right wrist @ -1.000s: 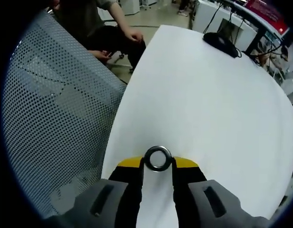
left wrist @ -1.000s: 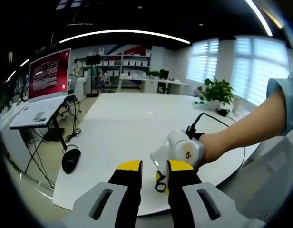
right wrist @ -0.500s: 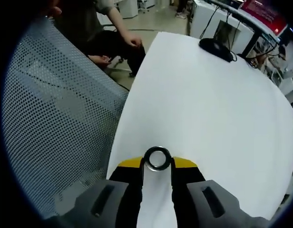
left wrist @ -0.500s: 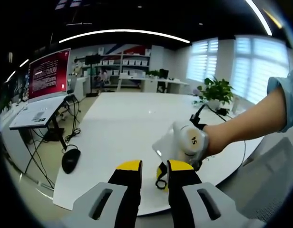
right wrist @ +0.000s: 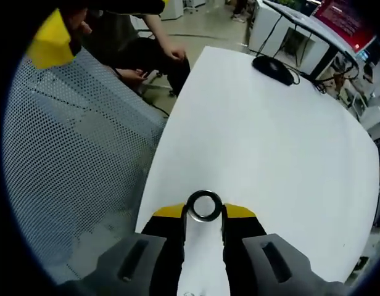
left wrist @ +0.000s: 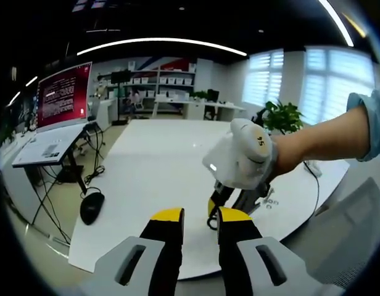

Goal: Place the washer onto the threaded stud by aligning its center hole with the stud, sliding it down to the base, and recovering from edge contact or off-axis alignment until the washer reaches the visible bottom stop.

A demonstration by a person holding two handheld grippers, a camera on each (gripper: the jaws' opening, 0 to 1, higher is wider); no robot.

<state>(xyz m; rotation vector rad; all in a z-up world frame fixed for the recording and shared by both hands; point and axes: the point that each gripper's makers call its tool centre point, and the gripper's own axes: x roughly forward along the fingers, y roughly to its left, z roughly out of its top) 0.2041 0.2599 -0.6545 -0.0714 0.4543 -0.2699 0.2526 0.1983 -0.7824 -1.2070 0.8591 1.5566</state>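
A grey metal washer (right wrist: 204, 205) sits flat between the yellow tips of my right gripper (right wrist: 204, 213), which is shut on it above the white table (right wrist: 270, 142). In the left gripper view the right gripper (left wrist: 216, 213) comes in from the right, held by a hand. Its white body (left wrist: 242, 160) is raised and its jaws point down toward the table edge. My left gripper (left wrist: 200, 216) stands low in front of it, jaws slightly apart with nothing between them. A yellow tip of the left gripper (right wrist: 51, 40) shows at the upper left of the right gripper view.
A grey mesh chair back (right wrist: 73, 166) stands close beside the table's near edge. A seated person's hands (right wrist: 171, 49) are beyond it. A black mouse (right wrist: 273, 65) lies at the far end. Small metal parts (left wrist: 268, 200) lie on the table near the right gripper. A laptop (left wrist: 51, 145) sits on a side stand.
The right gripper has risen and tilted, its white body now higher in the left gripper view, the washer still in it. The left gripper's yellow tip has come into the right gripper view.
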